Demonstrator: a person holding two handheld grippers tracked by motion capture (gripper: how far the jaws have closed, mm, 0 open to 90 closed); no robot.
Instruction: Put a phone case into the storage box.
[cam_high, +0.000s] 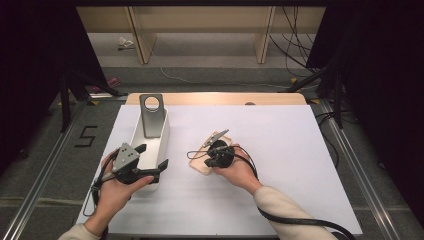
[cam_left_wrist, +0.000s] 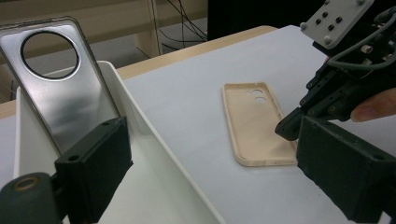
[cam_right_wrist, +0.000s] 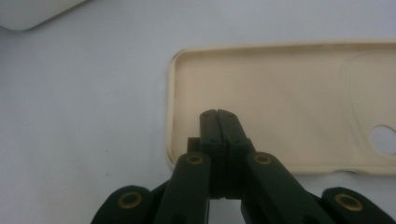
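Pressing the beige phone case (cam_right_wrist: 280, 107) flat, the right gripper (cam_right_wrist: 218, 113) has fingers together, empty. The left gripper (cam_left_wrist: 210, 172), fingers apart, stands at the white bin (cam_left_wrist: 154, 140); push gently, low inside the case's rim.

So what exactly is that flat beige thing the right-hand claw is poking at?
Start from the white sheet covering the table, then find the long white tray at its left. Just right of that tray lies a beige phone case, open side up, with camera cut-outs. Unlike the silvery case propped in the tray, it lies flat.

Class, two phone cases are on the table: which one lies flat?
The beige case lies flat, open side up, on the white sheet; the silver case leans upright in the white tray.
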